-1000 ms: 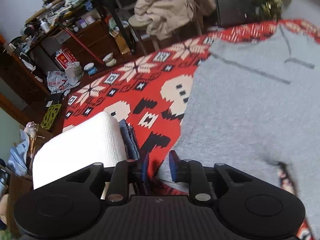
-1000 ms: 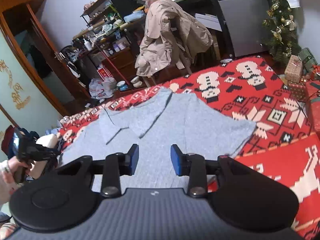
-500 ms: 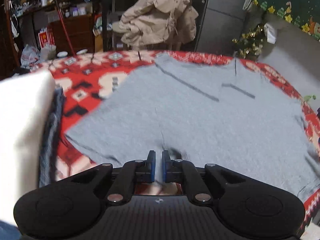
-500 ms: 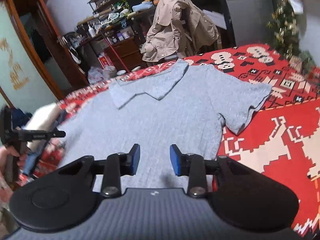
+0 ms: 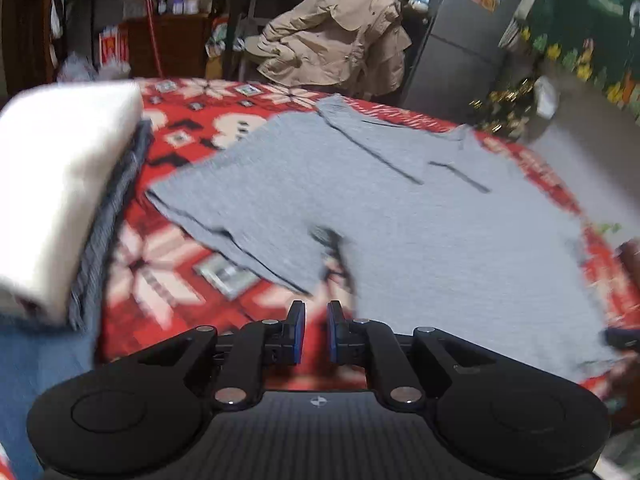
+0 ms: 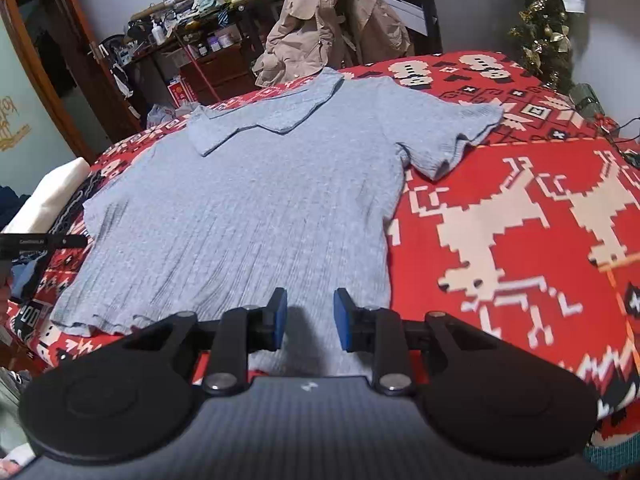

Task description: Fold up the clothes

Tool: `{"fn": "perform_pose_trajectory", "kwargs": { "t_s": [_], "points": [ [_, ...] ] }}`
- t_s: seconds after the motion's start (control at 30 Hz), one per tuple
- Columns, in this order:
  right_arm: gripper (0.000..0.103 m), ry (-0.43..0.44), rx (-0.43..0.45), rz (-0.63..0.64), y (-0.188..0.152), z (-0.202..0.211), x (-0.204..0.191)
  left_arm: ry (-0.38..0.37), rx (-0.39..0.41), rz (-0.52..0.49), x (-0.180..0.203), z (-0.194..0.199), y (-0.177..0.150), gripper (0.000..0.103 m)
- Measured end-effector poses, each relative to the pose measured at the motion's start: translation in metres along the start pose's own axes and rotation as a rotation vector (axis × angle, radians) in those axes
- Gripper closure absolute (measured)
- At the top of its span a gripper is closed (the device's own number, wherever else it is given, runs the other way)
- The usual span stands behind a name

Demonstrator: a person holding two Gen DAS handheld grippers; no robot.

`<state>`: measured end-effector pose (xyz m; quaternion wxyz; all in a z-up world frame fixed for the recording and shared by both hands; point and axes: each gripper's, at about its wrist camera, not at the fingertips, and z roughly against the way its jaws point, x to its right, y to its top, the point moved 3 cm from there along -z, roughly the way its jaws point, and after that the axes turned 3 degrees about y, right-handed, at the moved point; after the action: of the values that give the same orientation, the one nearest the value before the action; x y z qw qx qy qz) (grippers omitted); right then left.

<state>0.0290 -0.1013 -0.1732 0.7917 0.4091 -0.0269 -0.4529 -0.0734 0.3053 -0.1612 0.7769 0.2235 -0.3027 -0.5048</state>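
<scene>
A grey ribbed short-sleeved shirt lies spread flat on a red patterned blanket, collar at the far end. My left gripper hovers just off the shirt's left sleeve edge, over the blanket. Its blue pads stand a narrow gap apart with nothing between them. My right gripper is open above the shirt's near hem, toward its right corner, holding nothing. The left gripper also shows at the left edge of the right wrist view.
A folded white cloth sits on darker folded clothes at the blanket's left side. Beyond the far edge, a tan coat hangs over a chair. Cluttered shelves and a small decorated tree stand behind.
The left gripper swung from the folded stack toward the shirt's left sleeve, nearly shut, then parted a little. The right gripper dropped closer to the near hem, still open.
</scene>
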Motion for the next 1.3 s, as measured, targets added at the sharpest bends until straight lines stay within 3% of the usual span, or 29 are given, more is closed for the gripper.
{"fn": "perform_pose_trajectory", "kwargs": {
  "t_s": [0.13,0.3,0.47,0.7,0.93,1.13,1.2,1.23,1.27,1.3],
  "points": [
    [0.074,-0.004,0.023,-0.013,-0.005,0.013,0.002,-0.089,-0.018,0.065,0.009,0.015,-0.018,0.093],
    [0.073,-0.014,0.052,-0.012,-0.011,0.026,0.004,-0.084,-0.02,0.088,0.018,0.031,-0.038,0.093],
    [0.069,-0.036,0.062,0.082,-0.019,0.041,-0.005,-0.051,0.025,-0.025,0.036,0.054,-0.057,0.078],
    [0.066,-0.11,0.047,0.27,-0.03,0.047,-0.026,0.018,0.039,-0.186,0.053,0.058,-0.079,0.077],
    [0.066,-0.192,0.041,0.254,-0.036,0.042,-0.016,0.071,0.069,-0.276,0.06,0.057,-0.083,0.077],
    [0.066,-0.174,0.033,0.207,-0.034,0.04,-0.002,0.077,0.052,-0.281,0.063,0.044,-0.082,0.077],
    [0.066,-0.164,0.026,0.182,-0.031,0.034,0.001,0.057,0.042,-0.256,0.062,0.038,-0.082,0.098],
    [0.072,-0.154,0.021,0.165,-0.03,0.031,0.003,0.05,0.045,-0.241,0.061,0.04,-0.081,0.099],
    [0.096,-0.138,0.019,0.142,-0.028,0.03,0.005,0.047,0.052,-0.228,0.06,0.043,-0.08,0.099],
    [0.099,-0.12,0.019,0.116,-0.026,0.03,0.007,0.052,0.066,-0.224,0.059,0.048,-0.077,0.099]
  ]
}}
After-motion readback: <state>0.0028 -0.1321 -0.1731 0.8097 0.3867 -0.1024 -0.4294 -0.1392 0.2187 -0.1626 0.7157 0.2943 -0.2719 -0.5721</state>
